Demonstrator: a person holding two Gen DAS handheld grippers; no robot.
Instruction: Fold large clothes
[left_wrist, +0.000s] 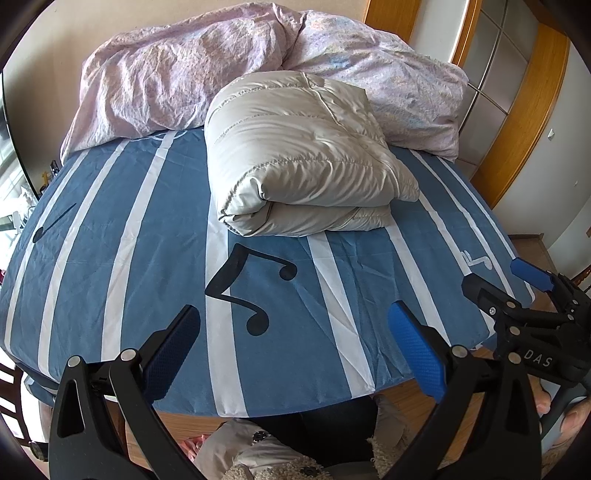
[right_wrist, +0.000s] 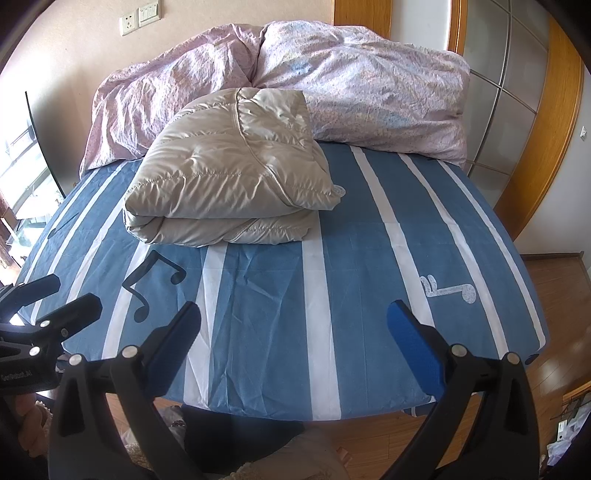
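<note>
**Both tongs gaping and empty at the foot of the bed**

Left tongs (left_wrist: 293, 321) are standing wide apart, gripping nothing, their pads hanging above the near edge of the striped bed sheet (left_wrist: 122, 280) without touching it. Right tongs (right_wrist: 293, 319) are spread just as wide and are likewise empty over the same edge. Each pair is showing in the other's view: the right tongs (left_wrist: 498, 280) are poking in at the right border of the left camera, the left tongs (right_wrist: 55, 295) at the left border of the right camera, both partly cut off by the frame. The hands are mostly hidden behind the black handles; only a few fingertips (left_wrist: 543, 400) are peeking out at the right edge, so the grip is hard to read.

Farther up the bed, the folded grey puffer jacket (left_wrist: 303, 162) is lying in a thick bundle, well apart from both tongs. Its far side is pressing against the crumpled pink duvet (left_wrist: 177, 85), which is covering the head of the bed. How the jacket's sleeves are tucked cannot be made out.
</note>
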